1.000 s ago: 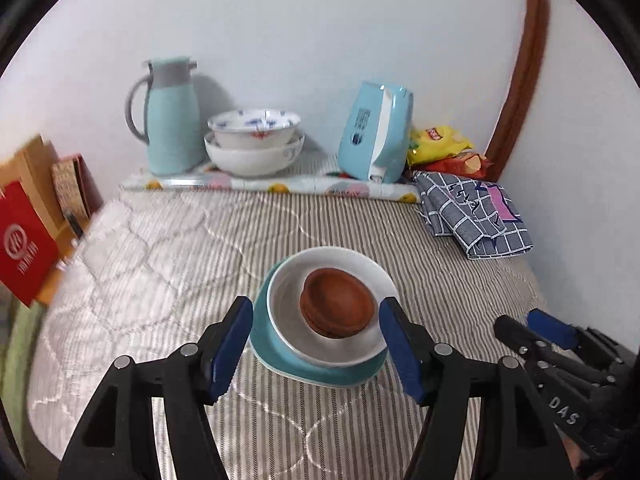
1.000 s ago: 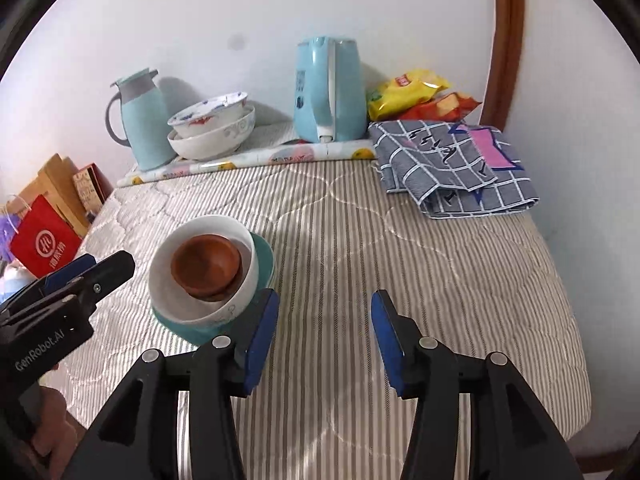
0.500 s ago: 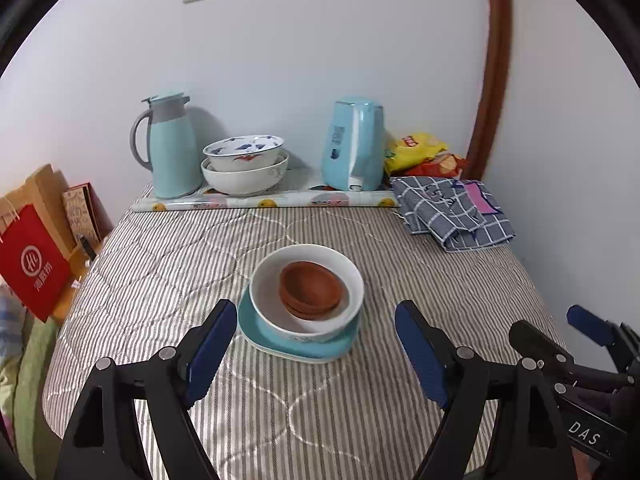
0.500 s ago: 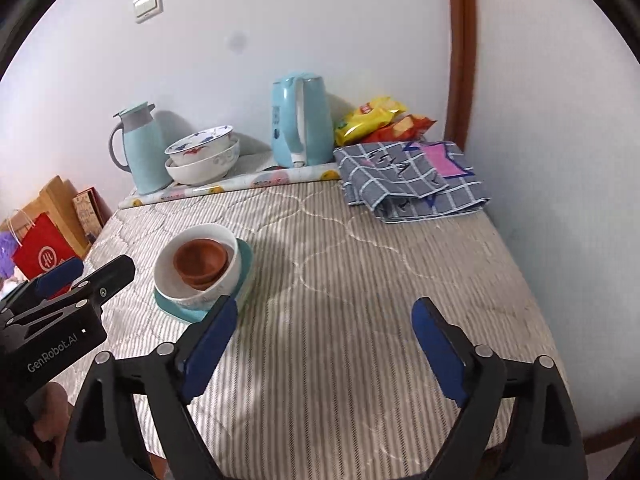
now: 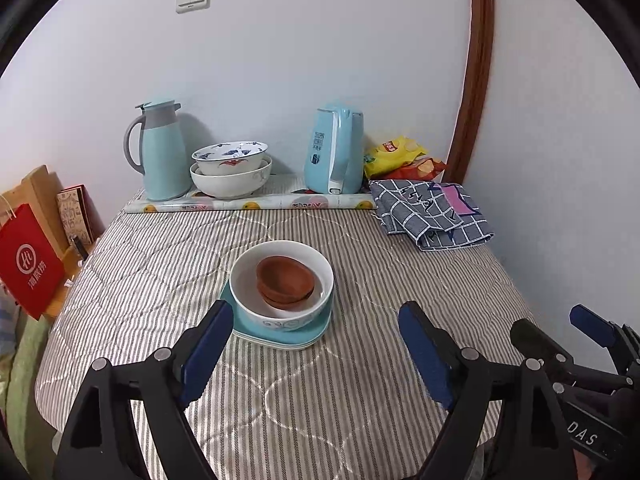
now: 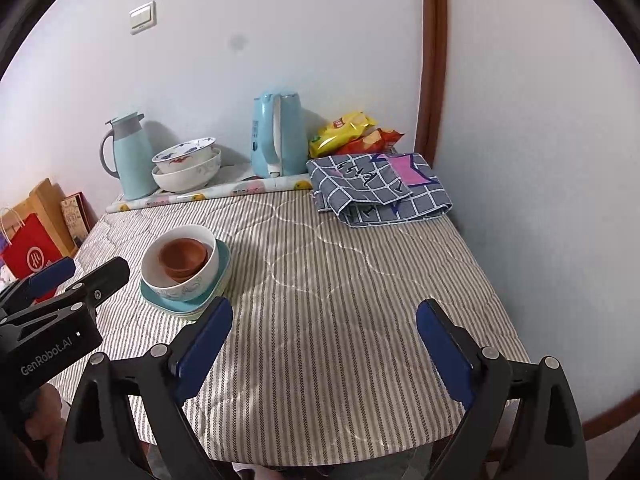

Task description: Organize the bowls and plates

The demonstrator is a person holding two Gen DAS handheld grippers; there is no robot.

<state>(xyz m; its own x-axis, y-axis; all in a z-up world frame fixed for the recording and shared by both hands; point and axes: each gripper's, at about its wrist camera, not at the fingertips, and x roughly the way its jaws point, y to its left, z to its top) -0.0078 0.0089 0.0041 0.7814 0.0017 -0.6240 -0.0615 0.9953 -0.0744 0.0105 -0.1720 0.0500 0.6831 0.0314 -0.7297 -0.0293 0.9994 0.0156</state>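
1. Left gripper (image 5: 316, 340): jaws spread wide, holding nothing, positioned above the striped quilted desk (image 5: 160, 280) just in front of the crockery stack.
2. Right gripper (image 6: 324, 336): jaws spread wide, holding nothing, above a bare stretch of the desk, to the right of the stack.
3. Crockery stack, near the desk centre: two small brown clay bowls (image 5: 286, 282) nested inside a white ceramic bowl with a blue pattern (image 5: 280, 312), which rests on teal square plates (image 5: 276, 338). Neither gripper touches the stack.
4. Rear of desk, on a rolled patterned mat (image 5: 248, 202): a white bowl with blue and red decoration (image 5: 230, 156) sits inside a larger plain white bowl (image 5: 230, 182).
5. To the left of these bowls stands a pale blue thermal jug with a grey handle (image 5: 160, 152); to the right stands a pale blue electric kettle (image 5: 336, 148). Both are upright.
6. Rear right corner: yellow and red snack bags (image 5: 394, 152) lie beside a folded grey checked cloth (image 5: 432, 216).
7. Off the left desk edge: a red paper bag (image 5: 28, 260).
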